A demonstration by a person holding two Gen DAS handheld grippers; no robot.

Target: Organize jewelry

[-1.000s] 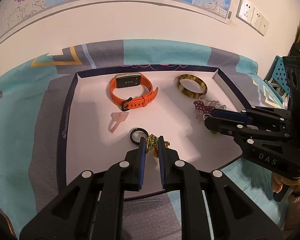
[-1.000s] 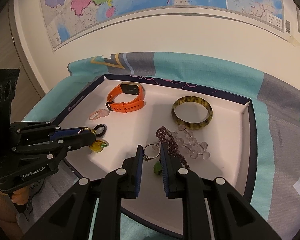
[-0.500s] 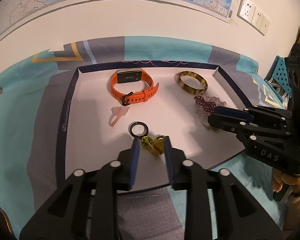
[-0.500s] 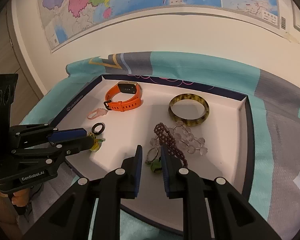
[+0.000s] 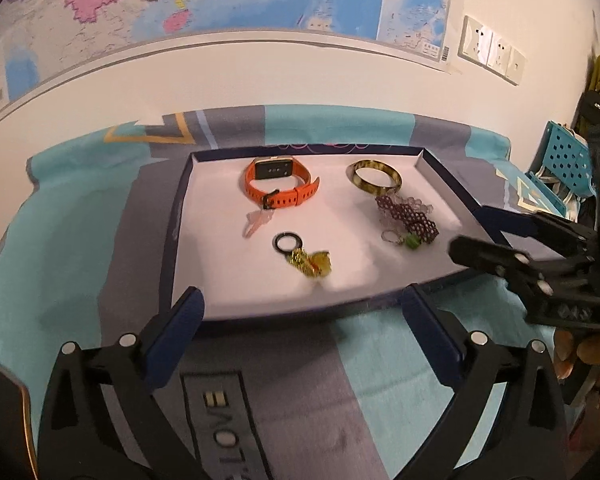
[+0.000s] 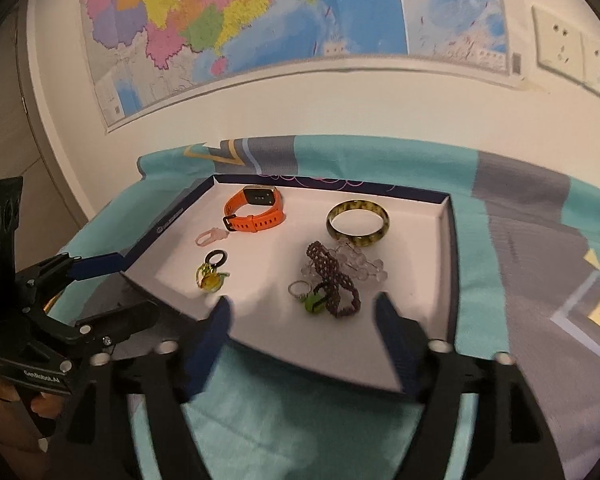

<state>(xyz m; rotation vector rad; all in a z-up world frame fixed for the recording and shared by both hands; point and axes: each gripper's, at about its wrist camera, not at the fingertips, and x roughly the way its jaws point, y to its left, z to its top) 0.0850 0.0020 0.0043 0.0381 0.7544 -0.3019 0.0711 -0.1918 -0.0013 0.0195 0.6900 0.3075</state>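
Left wrist: left tool point(image 5: 302, 310) splayed, charm point(image 5: 310, 262) just beyond, untouched

the left gripper point(image 5: 302, 312) is spread wide, its two blue-padded fingers point(image 5: 176, 330) far apart and pointing toward the far side, with nothing between them. seen from the right wrist camera, the left gripper point(image 6: 112, 292) sits at the near left, jaws likewise parted, gripped from below by a hand point(image 6: 20, 400) whose fingertips show under the black body. the right gripper point(image 6: 304, 332) is also spread wide and holds nothing, its dark blue fingers point(image 6: 396, 344) blurred. from the left wrist camera the right gripper point(image 5: 480, 232) reaches in from the right, angled toward the left, fingers apart, with the right hand point(image 5: 584, 354) wrapped around its handle at the near right edge.
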